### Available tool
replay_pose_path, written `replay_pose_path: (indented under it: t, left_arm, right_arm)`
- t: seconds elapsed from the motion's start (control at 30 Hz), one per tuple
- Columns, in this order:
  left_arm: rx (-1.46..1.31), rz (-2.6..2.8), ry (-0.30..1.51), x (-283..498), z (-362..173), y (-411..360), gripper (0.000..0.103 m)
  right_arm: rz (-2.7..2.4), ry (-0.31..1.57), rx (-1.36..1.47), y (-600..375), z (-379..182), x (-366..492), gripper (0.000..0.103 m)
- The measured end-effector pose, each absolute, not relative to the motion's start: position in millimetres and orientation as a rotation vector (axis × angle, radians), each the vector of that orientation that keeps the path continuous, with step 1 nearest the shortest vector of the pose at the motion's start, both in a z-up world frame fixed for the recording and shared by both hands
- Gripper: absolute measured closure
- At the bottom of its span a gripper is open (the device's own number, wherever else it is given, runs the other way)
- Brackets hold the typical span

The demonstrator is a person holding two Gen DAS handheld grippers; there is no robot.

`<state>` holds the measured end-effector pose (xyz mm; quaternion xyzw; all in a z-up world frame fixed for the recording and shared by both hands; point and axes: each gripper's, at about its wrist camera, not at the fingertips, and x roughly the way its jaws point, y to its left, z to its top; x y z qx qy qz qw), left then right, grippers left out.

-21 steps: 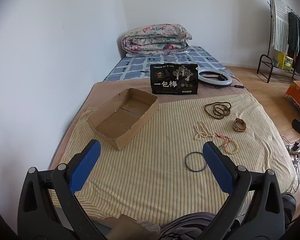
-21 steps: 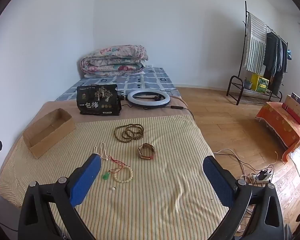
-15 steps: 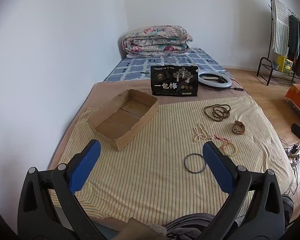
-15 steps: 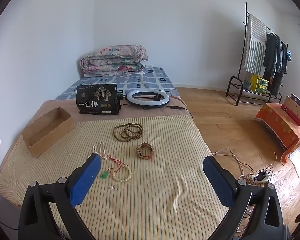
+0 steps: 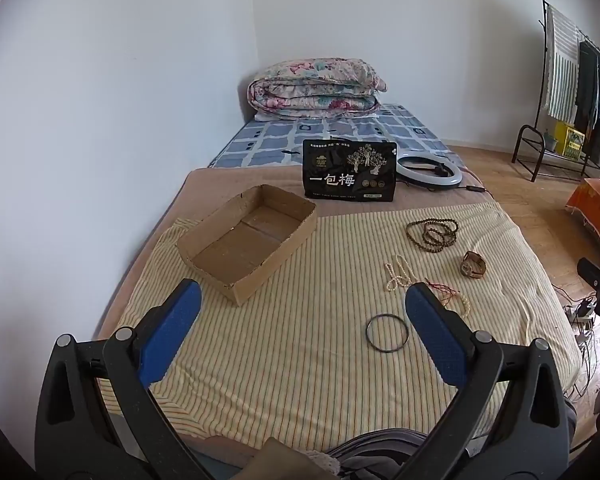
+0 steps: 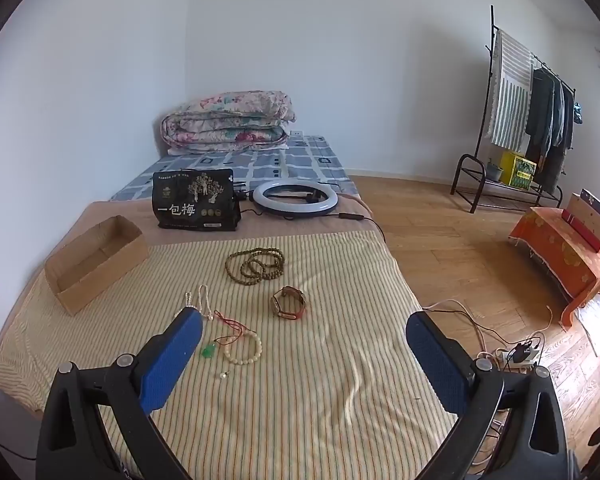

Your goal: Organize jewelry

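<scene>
Jewelry lies spread on a striped cloth [image 5: 300,340] over the bed. A coiled brown bead necklace [image 6: 255,265], a watch with a brown strap [image 6: 288,302], a white pearl strand [image 6: 202,300], a red cord with a green pendant [image 6: 209,350], a cream bead bracelet [image 6: 244,348] and a dark bangle [image 5: 387,333] are all loose. An empty cardboard box [image 5: 248,240] stands at the left. My left gripper [image 5: 300,320] hangs open above the cloth, near the box and bangle. My right gripper [image 6: 304,344] is open over the cloth, right of the bracelet, holding nothing.
A black snack bag [image 5: 349,176] and a ring light [image 6: 296,198] with its cable lie behind the cloth. A folded floral quilt [image 5: 316,88] sits at the far wall. A clothes rack [image 6: 516,120], an orange-covered stand [image 6: 560,256] and floor cables [image 6: 516,354] are on the right.
Both views have shifted slightly, the jewelry sliding a little toward the upper left of each frame. Nothing on the bed has moved and both grippers stay open.
</scene>
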<state>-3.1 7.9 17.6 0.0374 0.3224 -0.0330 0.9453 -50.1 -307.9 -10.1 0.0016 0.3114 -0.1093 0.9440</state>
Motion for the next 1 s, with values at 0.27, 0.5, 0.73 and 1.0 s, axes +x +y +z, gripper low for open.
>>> replay_pose_path:
  t: [0.27,0.5,0.73,1.0]
  left_arm:
    - [0.074,-0.07,0.656,-3.7,19.3,7.6,0.0]
    - [0.073,-0.069,0.655,-4.1,19.1,7.5,0.0]
    - [0.071,-0.071,0.653,-4.3,18.8,8.1,0.0]
    - [0.069,-0.071,0.652,-5.0,20.3,6.4,0.0]
  right_arm:
    - [-0.216,0.636,-0.006,-305.8,-9.5,-48.0,0.0]
    - [-0.216,0.637,-0.008,-302.6,-11.1,-48.9,0.0]
    - [-0.216,0.638,-0.009,-301.1,-10.8,-48.0,0.0]
    - [-0.214,0.637,-0.007,-302.2,-11.8,-49.7,0.0]
